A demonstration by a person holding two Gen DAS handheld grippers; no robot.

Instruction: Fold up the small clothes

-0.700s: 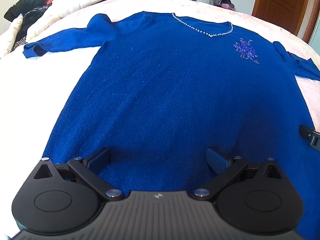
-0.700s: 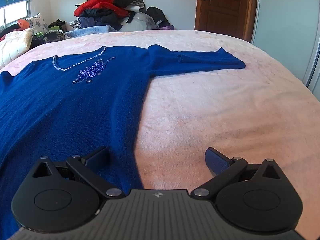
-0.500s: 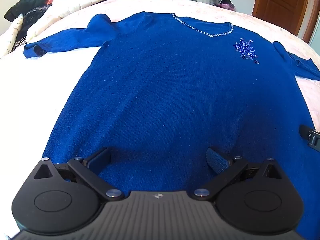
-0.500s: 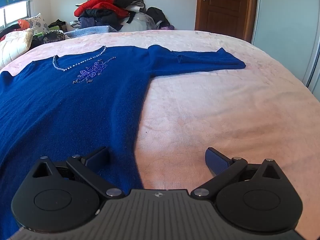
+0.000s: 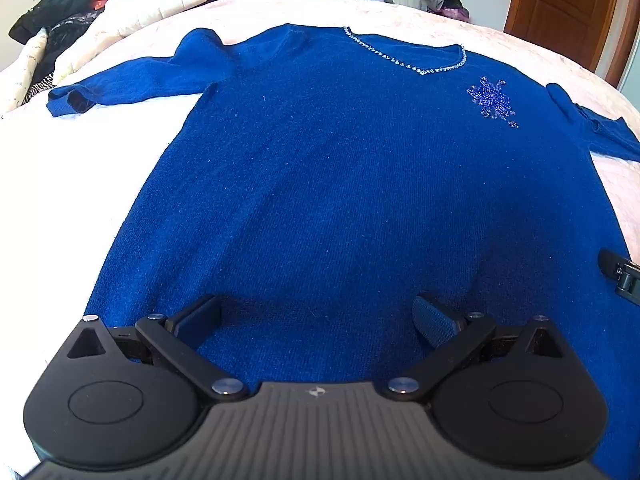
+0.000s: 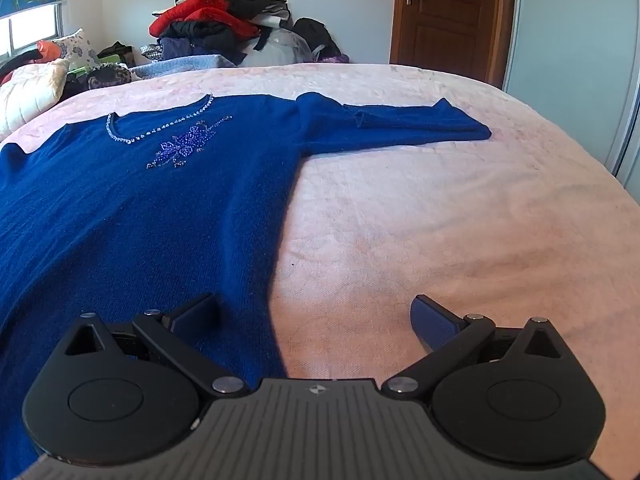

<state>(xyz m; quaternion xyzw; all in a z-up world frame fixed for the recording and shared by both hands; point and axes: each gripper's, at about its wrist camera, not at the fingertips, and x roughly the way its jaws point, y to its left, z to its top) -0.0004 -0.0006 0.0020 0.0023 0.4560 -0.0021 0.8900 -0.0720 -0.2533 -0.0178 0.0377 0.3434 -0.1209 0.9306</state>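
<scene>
A royal-blue knit sweater (image 5: pixel 352 184) lies spread flat, front up, on the pink bed cover (image 6: pixel 440 220), with a beaded neckline and a beaded flower on the chest. Both sleeves stretch out sideways. My left gripper (image 5: pixel 316 320) hovers over the sweater's lower hem area, jaws wide open with nothing between them. My right gripper (image 6: pixel 314 320) stands open over the sweater's (image 6: pixel 140 220) right side edge, one finger above the knit and the other above bare cover. A tip of the right gripper (image 5: pixel 622 276) shows at the right edge of the left wrist view.
Piles of clothes (image 6: pixel 224 28) and a quilted pillow (image 5: pixel 152 4) lie beyond the bed's far side. A brown wooden door (image 6: pixel 444 12) and a pale wardrobe panel (image 6: pixel 572 52) stand at the right. Bare bed cover stretches right of the sweater.
</scene>
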